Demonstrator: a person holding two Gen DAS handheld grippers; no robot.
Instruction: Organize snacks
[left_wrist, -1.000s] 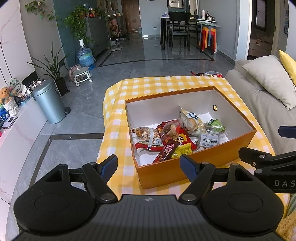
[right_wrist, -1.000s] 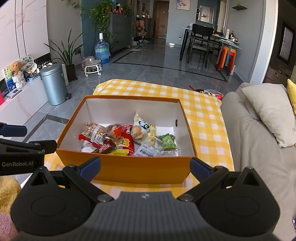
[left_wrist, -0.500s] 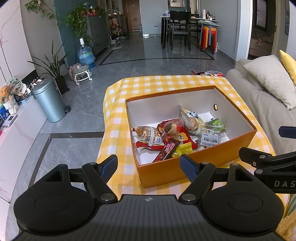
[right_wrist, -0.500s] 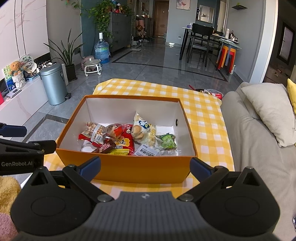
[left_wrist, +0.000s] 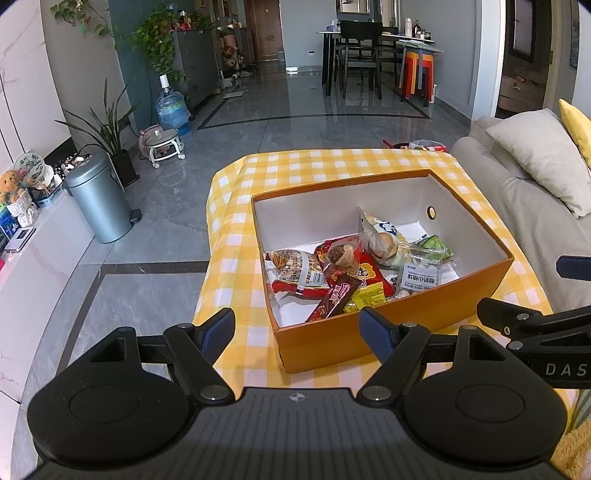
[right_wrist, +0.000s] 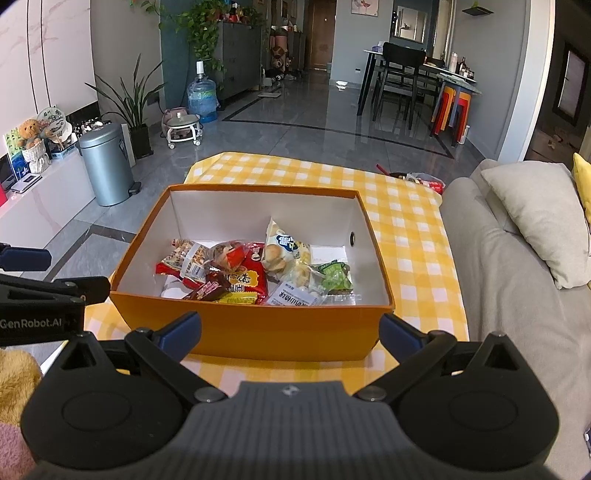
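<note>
My left claw (left_wrist: 297, 330) and right claw (right_wrist: 290, 334) both gaped wide, empty; orange cardboard box (right_wrist: 255, 334) of mixed snack packets (right_wrist: 243, 275) sat just ahead on yellow checked cloth (right_wrist: 406, 229).

Home living room: grey sofa (right_wrist: 517, 258) right, water jug (right_wrist: 201, 96) and pedal bin (right_wrist: 105, 164) left, dining table (right_wrist: 413, 70) far, gingham-covered table (right_wrist: 406, 221) near.

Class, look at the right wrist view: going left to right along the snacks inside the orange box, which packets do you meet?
Clear packet of brown biscuits → red packet → white bun packet → green packet.
</note>
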